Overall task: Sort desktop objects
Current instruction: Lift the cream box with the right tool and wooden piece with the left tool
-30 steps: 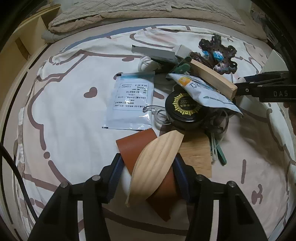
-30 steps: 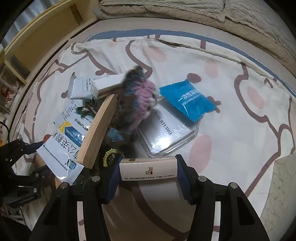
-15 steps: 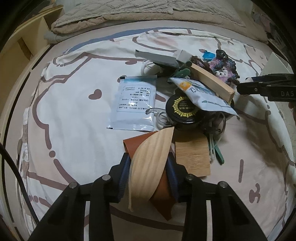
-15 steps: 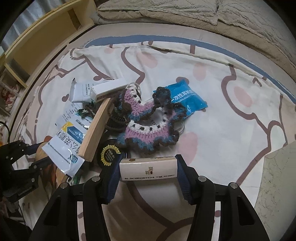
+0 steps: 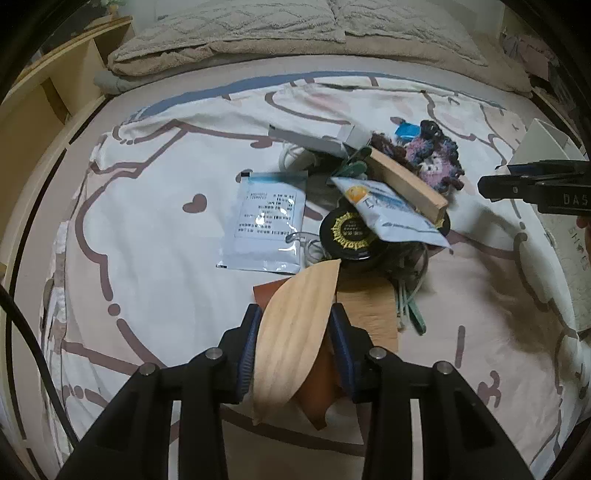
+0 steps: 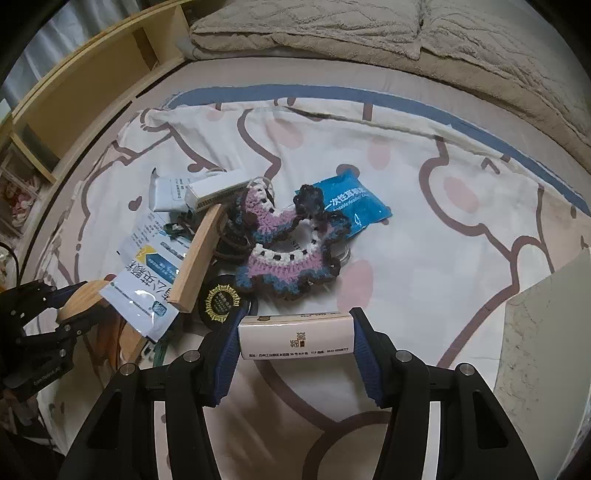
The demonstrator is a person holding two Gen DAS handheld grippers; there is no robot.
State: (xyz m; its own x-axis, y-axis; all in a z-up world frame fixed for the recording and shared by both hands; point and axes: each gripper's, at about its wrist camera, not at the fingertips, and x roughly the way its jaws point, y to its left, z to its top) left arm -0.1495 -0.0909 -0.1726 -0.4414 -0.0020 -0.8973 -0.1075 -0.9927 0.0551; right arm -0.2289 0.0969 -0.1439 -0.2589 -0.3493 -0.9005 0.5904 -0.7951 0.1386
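My left gripper [image 5: 295, 332] is shut on a pale leaf-shaped wood veneer [image 5: 295, 332], held above a brown leather sheet [image 5: 314, 387] and a tan wood sheet [image 5: 369, 314]. My right gripper [image 6: 295, 332] is shut on a white rectangular box [image 6: 295, 334], held just in front of the pile. The pile holds a crochet piece [image 6: 284, 243], a wooden block [image 6: 197, 258], a black round tin [image 6: 221, 302], a white and blue pouch [image 6: 144, 284] and a blue packet [image 6: 351, 210]. The right gripper also shows in the left wrist view [image 5: 532, 188].
A white sachet [image 5: 267, 221] lies left of the pile on the patterned bedsheet [image 5: 147, 240]. A white box edge [image 6: 546, 332] stands at the right. Wooden shelves [image 6: 85, 88] run along the left, beige bedding [image 6: 369, 33] at the back.
The left gripper has drawn back and closed tighter on the veneer. The crochet piece, blurred and bunched at first, now lies spread flat. The right gripper with its box has pulled back a little.
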